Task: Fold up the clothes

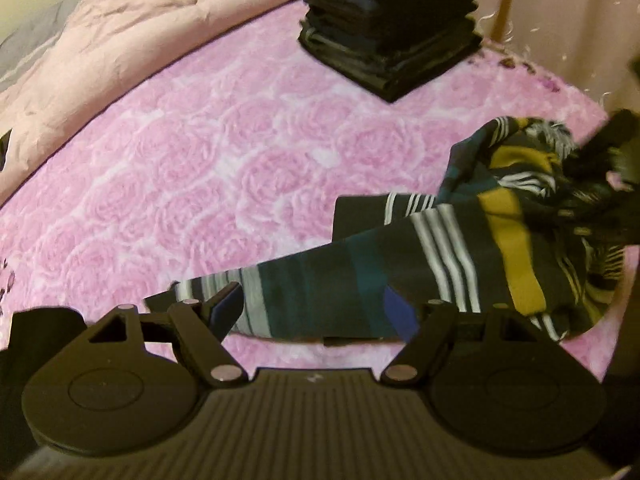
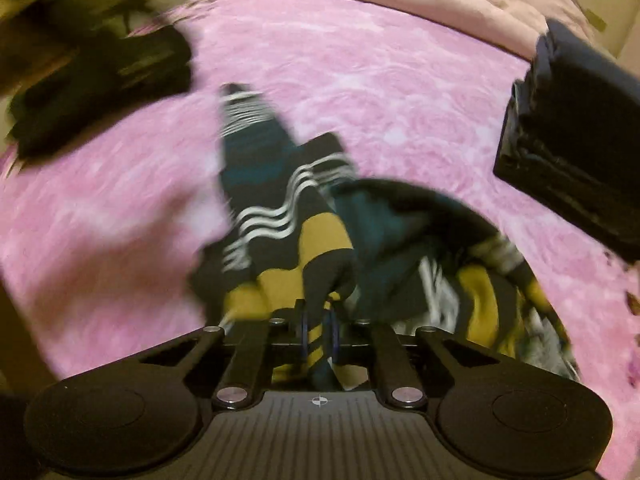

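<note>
Two grippers are working over the pink blanket (image 1: 168,168): my right gripper (image 2: 319,326) is pinching the striped garment (image 2: 320,240), while my left gripper (image 1: 328,312) is spreading wide over its sleeve end, near the folded stack (image 1: 390,28).

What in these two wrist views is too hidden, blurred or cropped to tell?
- Striped garment: its kind and full shape; bunched up, cut by the left wrist view's right edge.
- Left gripper: its right fingertip sits behind the cloth.
- Dark heap: smeared by motion blur in the right wrist view.
- Folded dark stack: number of pieces; top cropped by the edge.
- Right gripper: pads buried in fabric.
</note>
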A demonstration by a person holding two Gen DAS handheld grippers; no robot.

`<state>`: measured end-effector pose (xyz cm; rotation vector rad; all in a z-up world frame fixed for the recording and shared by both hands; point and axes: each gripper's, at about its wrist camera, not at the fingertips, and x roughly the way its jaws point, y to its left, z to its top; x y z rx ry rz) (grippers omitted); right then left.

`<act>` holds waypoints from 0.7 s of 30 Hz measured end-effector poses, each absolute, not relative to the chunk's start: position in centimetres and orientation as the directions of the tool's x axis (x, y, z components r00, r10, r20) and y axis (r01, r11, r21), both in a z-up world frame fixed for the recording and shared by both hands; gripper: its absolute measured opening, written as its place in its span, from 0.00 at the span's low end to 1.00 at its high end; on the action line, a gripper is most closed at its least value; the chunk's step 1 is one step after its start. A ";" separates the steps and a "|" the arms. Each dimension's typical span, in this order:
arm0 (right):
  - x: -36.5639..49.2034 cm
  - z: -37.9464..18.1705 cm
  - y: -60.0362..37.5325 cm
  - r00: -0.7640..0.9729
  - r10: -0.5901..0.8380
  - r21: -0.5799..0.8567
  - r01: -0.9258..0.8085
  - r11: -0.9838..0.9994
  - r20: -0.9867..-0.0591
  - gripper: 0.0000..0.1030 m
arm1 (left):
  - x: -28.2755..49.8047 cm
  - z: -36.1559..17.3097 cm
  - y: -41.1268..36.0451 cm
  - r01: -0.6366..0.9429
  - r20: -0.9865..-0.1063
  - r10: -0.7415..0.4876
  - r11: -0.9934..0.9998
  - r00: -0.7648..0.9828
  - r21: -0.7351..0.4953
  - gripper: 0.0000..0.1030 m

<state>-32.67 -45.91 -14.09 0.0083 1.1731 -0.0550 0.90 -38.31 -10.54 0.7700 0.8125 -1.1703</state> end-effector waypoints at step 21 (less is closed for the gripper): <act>-49.5 -15.9 -54.5 0.438 0.065 0.335 0.577 0.745 -0.897 0.55 | -12.8 -22.6 -67.8 0.920 -0.950 -0.303 -0.388 -0.075 0.051 0.16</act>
